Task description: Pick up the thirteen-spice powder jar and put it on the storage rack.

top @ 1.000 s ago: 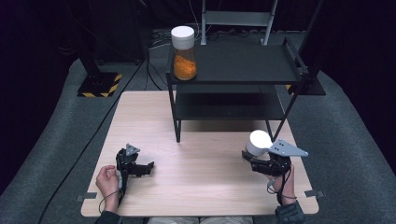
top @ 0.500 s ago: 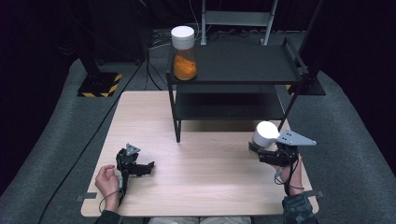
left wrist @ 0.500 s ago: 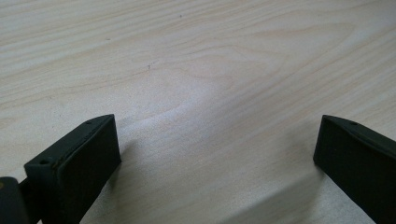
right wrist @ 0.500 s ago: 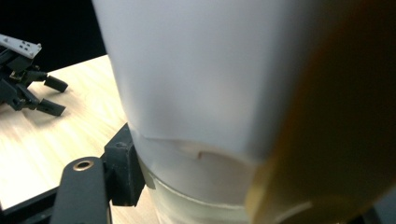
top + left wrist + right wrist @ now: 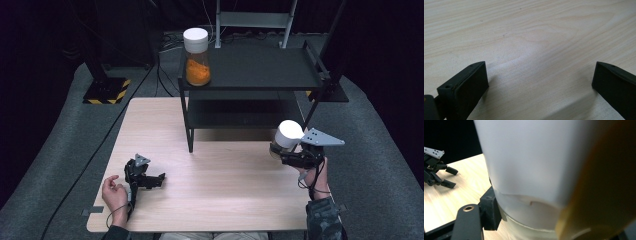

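- While the person's left hand (image 5: 115, 192) rests on the near left part of the pale wooden table (image 5: 220, 200), the left gripper (image 5: 159, 180) lies on the tabletop just beside it, its jaws wide apart with bare wood between them, as the left gripper view shows.
- Farther back, near the middle of the scene, a black two-tier metal shelf (image 5: 260, 75) stands on the far part of the table.
- On the left corner of its top tier stands a clear cylindrical jar with a white lid and orange contents (image 5: 196, 57), upright and well apart from both grippers.
- At the right edge of the table, just near of the shelf's right leg, the right gripper (image 5: 280, 152) is clamped on a second clear jar with a white lid (image 5: 289, 134), holding it above the tabletop.
- Seen in the right gripper view, this held jar (image 5: 536, 170) is tilted, with orange contents showing at its right side and a black jaw pressed against its left wall below the lid.
- Behind it in that view, the left gripper (image 5: 450, 177) lies on the wood farther off.
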